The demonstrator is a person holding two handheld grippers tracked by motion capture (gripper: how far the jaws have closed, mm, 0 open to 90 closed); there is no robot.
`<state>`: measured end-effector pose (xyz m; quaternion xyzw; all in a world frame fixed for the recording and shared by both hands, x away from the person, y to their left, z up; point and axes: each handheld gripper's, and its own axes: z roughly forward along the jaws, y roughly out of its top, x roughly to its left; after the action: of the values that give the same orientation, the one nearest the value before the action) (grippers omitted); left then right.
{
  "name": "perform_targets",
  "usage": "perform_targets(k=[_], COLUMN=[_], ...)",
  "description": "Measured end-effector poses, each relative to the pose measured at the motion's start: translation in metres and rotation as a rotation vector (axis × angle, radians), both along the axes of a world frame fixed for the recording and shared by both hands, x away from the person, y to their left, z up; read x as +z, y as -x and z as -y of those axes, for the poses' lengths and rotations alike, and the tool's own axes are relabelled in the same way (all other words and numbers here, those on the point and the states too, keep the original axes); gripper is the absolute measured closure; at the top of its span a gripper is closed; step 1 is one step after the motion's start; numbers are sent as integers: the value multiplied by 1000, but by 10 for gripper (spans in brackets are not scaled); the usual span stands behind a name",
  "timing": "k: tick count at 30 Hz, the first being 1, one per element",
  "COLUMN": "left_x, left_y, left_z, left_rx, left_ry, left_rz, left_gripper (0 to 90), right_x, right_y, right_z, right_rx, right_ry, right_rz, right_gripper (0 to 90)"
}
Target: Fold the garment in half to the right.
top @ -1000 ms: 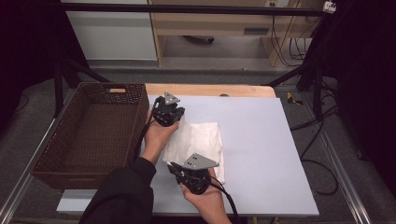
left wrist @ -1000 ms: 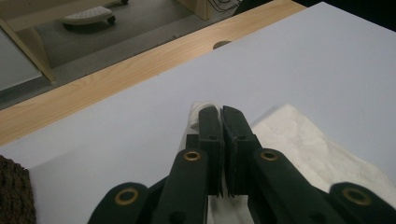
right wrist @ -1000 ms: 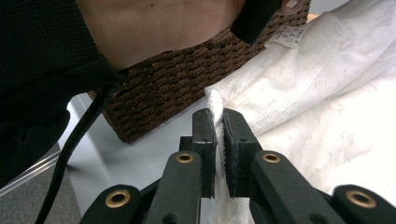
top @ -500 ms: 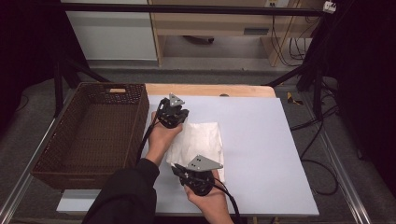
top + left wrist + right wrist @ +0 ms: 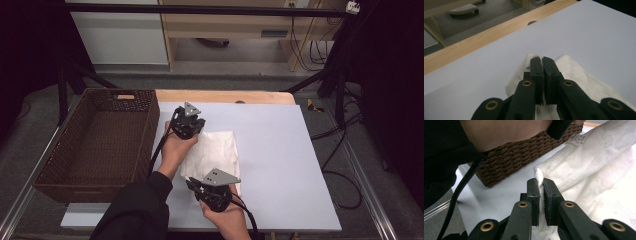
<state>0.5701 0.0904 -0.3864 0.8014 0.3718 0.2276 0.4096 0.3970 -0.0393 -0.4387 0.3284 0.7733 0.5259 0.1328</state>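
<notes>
**Both corners pinched, white cloth yet to be lifted or folded**

At the near edge of the table, the right gripper (image 5: 199, 186) has its jaws closed on the near left corner of a white cloth (image 5: 215, 152), a hemmed fold of fabric caught between the pads in the right gripper view (image 5: 539, 178). The cloth lies flat on the pale table (image 5: 280, 165), just right of the person's left forearm, its long axis running from the person's side toward the far edge; a small sewn label (image 5: 577, 139) sits near its far left corner. Farther off, the left gripper (image 5: 192, 131) is clamped on that far left corner, a puff of white showing at the jaw tips in the left gripper view (image 5: 535, 55). By the look of it, the gripping is done along the cloth's left side, while the folding or the carry remains. Beyond the hands to the left, the brown wicker basket (image 5: 150, 125) stands with nothing in it.
</notes>
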Motion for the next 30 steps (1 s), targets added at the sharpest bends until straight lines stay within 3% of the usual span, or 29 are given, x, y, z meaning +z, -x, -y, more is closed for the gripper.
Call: perform_targets(k=[24,30], left_x=[3,2], left_y=[-3,-3], left_z=[18,24], left_rx=[-17,-27], left_ry=[51,47], left_rz=[7,10], left_gripper=[872,872], right_x=[3,1], right_y=[3,3], right_z=[27,34], right_rx=[-32,-36], right_ry=[3,4], right_rz=[6,-1], right_gripper=[845,845])
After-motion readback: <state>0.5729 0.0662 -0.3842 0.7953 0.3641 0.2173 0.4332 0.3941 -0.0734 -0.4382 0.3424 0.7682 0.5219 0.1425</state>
